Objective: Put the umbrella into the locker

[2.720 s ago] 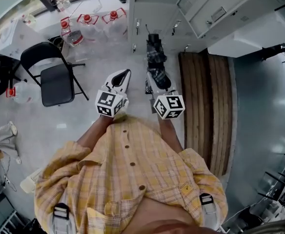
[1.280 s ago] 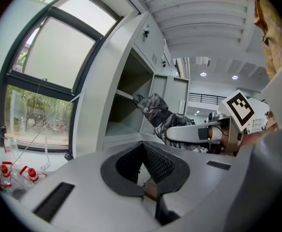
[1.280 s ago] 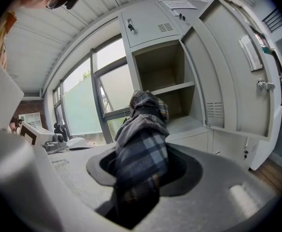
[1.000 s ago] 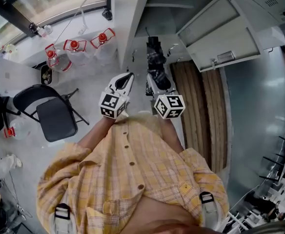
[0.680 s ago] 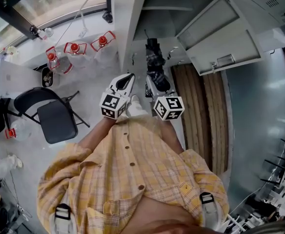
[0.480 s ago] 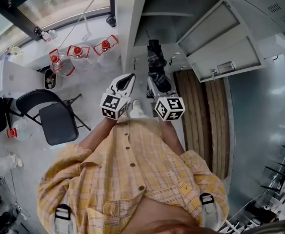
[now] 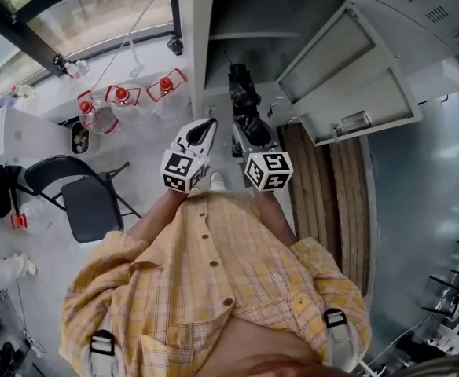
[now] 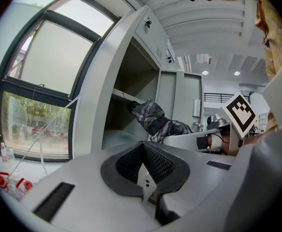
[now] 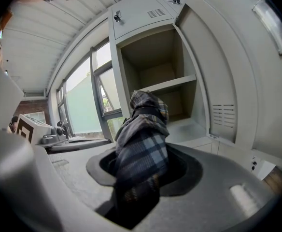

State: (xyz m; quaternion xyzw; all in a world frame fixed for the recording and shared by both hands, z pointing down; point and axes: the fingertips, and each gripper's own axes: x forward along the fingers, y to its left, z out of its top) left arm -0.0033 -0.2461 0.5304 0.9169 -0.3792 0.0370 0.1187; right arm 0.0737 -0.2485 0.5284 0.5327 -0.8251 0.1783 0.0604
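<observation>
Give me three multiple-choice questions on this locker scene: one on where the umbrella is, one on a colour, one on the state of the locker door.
1. Where is the umbrella?
A on the floor
B between the right gripper's fingers
C on the wooden bench

2. What colour is the folding chair?
A black
B red
C white

3. The door of the locker is:
A shut
B open
C taken off

Answers:
1 B: the right gripper view shows the plaid umbrella clamped there.
2 A: its seat and frame are black.
3 B: the door stands swung out, so the shelf inside shows.
</observation>
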